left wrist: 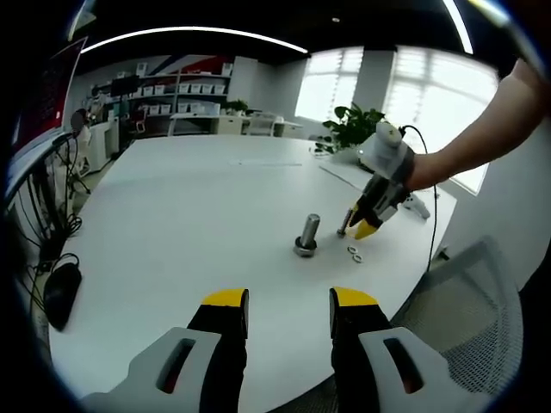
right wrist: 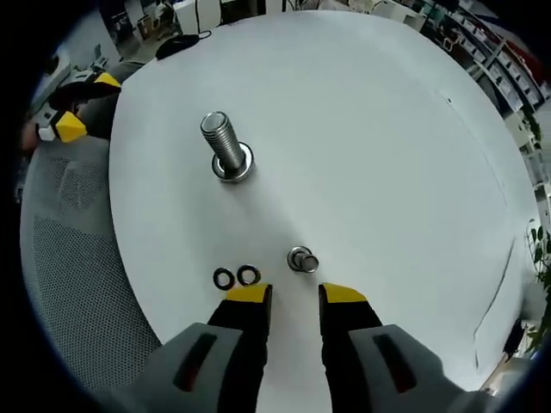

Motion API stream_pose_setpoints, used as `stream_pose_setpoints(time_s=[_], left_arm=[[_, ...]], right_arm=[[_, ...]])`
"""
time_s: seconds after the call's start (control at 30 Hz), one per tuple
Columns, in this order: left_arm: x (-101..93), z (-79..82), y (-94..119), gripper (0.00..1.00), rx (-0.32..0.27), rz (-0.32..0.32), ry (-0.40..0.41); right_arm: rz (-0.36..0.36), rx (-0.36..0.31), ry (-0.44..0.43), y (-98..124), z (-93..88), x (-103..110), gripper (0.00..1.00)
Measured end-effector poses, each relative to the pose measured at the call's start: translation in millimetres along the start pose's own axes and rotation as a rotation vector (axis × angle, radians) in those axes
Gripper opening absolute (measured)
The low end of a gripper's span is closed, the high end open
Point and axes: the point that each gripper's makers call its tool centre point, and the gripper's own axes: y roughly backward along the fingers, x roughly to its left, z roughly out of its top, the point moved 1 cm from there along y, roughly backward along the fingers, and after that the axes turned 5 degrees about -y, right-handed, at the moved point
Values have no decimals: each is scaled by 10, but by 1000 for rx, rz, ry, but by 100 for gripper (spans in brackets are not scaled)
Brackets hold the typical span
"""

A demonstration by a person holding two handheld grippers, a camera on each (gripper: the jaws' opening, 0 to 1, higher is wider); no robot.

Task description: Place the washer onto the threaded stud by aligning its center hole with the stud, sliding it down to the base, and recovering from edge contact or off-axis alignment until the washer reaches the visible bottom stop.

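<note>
The task stands at its pick-up stage: no washer is yet held, and none can be made out on the large stud (right wrist: pixel 225 146), which stands upright on its head on the white table (right wrist: pixel 387 129) with its thread bare down to the base, though a washer lying flat on the head could not be told from it. The right gripper (right wrist: pixel 295 295) hangs low over the table edge with its jaws parted by a moderate gap and nothing between them; the two washers (right wrist: pixel 236 277) lie flat on the table, touching each other, just ahead of its left jaw tip. A smaller bolt (right wrist: pixel 301 259) stands just ahead of the gap between the jaws, well apart from the large stud. In the left gripper view the left gripper (left wrist: pixel 289 299) is held back near the table edge, jaws parted and empty, facing the stud from a distance. In my judgement the next move calls for the right gripper to shift sideways toward the washers, close on one by its edge, lift it and carry it over the stud with the hole centred on the axis. Count: two grippers, two washers, one large stud, one smaller bolt, one table.
</note>
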Motion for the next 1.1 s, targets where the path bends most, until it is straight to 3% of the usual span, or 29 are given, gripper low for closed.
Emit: stream_pose_setpoints(time_s=[0.57,1.1], left_arm=[[-8,-14,-6,36,7,-5,0],[-8,-11,-3,36,5,-2,4]], right_arm=[[8,1,-43,19,-110,82,24],[28,5,-23,-22,-103,253,25]])
